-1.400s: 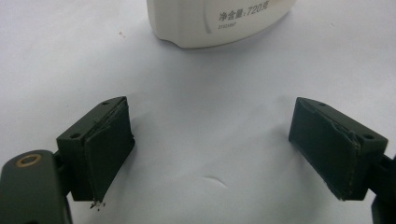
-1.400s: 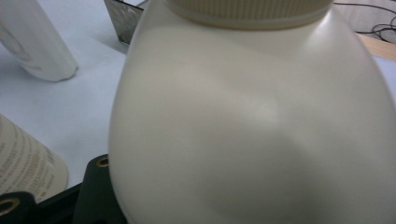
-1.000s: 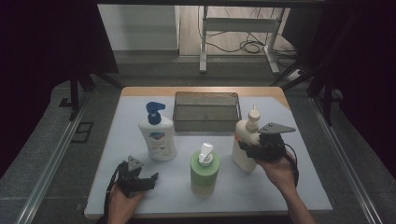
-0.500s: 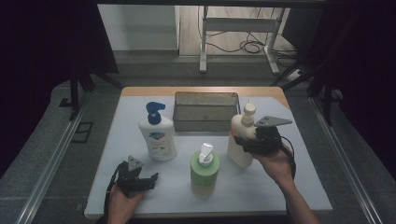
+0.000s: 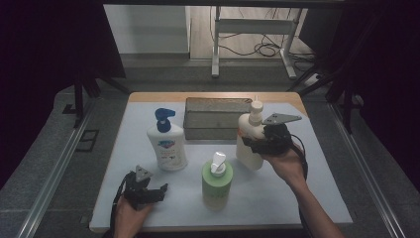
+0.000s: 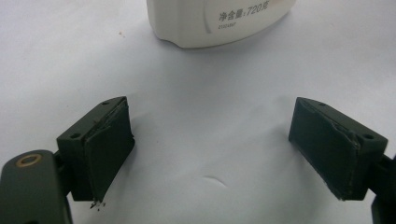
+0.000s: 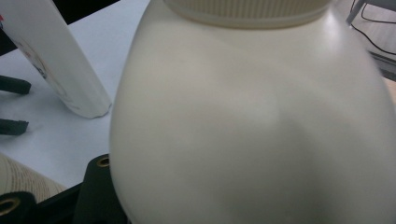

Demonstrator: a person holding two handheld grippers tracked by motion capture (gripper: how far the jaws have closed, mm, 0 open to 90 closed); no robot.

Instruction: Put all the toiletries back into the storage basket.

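The cream bottle is clamped in the right tool, tilted, just in front of the grey basket on the bench. The left tool is held near the front edge, jaws apart, nothing between them.

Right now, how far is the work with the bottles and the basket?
Done: nothing lies in the dark wire basket yet.
In hand: the right gripper grips the cream pump bottle, tilted beside the basket.
Left: the white bottle with the blue pump and the green pump bottle stand untouched on the white mat. The left gripper rests there open, holding nothing.
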